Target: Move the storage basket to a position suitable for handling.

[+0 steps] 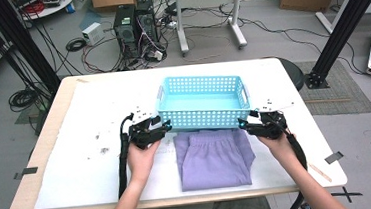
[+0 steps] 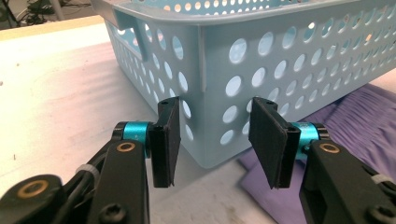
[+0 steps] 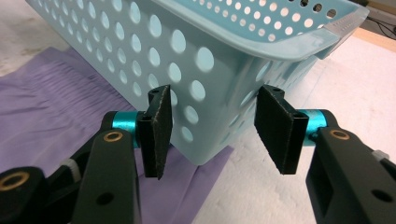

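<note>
Item: perforated light-blue basket (image 1: 202,103), standing upright on the white-covered table (image 1: 66,144), its near edge resting over the top of a folded purple garment (image 1: 214,160).

Left gripper (image 2: 214,140): jaws apart, nothing between the pads. The basket's near corner stands just ahead of the gap, roughly on its centre line; the garment lies beyond the right-hand jaw and below it. In the high view this gripper (image 1: 161,128) sits just beside the basket's near left corner.

Right gripper (image 3: 214,137): jaws apart, nothing clamped. The basket's other near corner stands ahead of the gap (slightly toward the left-hand jaw), with the garment under and outside that jaw. High view: the gripper (image 1: 244,124) is just beside the near right corner.

Condition: basket empty inside as far as can be seen; whether either pad touches its wall cannot be told.

Risks, as judged:
- Each pair of jaws meets a rounded, slanting corner, not a flat wall; closing there could let the pads slide off.
- Uneven pushing from the two sides could turn the basket or drag it across the garment, rumpling the fold.
- A pad tip could catch in a hole and tip the basket.
</note>
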Demonstrator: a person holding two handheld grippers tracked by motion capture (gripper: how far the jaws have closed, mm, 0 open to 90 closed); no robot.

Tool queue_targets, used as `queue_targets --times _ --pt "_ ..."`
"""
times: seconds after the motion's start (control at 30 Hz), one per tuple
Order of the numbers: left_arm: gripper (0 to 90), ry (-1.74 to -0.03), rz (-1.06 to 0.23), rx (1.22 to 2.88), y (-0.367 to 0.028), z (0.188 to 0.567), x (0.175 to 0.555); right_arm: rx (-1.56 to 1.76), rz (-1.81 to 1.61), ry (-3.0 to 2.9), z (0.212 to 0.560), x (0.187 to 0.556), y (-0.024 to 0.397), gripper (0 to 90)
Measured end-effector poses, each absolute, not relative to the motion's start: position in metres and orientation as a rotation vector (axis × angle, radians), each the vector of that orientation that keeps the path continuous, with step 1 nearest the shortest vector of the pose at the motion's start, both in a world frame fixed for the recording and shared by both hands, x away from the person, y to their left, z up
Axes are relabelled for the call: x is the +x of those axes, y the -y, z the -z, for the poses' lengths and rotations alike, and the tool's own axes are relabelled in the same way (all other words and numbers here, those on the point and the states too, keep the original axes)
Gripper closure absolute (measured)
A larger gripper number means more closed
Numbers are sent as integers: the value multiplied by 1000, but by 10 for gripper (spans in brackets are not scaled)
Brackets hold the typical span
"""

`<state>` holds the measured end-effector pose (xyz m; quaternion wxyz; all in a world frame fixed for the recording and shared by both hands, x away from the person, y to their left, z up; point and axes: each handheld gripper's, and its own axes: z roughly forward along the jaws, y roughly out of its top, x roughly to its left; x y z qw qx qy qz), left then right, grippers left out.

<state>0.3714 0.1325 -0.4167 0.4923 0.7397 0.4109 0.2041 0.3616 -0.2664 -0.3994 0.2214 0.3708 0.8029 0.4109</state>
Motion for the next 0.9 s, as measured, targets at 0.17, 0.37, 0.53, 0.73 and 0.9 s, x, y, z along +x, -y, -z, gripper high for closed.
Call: queue_targets --times 0.17,0.37,0.53,0.73,0.9 --pt "542 -1014 -492 1786 -130 421 379 1045 -1130 -2229 400 377 268 480" --pt "545 -1046 -464 1804 -125 432 390 1075 -1084 -2232 410 390 269 480" --pt "545 -1064 -453 1817 -121 439 397 1089 -1047 -2232 417 399 269 481" --pt "544 -1073 -446 1841 -115 446 401 1152 -1029 -2226 424 407 272 511" --pt "546 -1085 -435 1834 -118 448 403 1154 -1026 -2226 427 407 271 529"
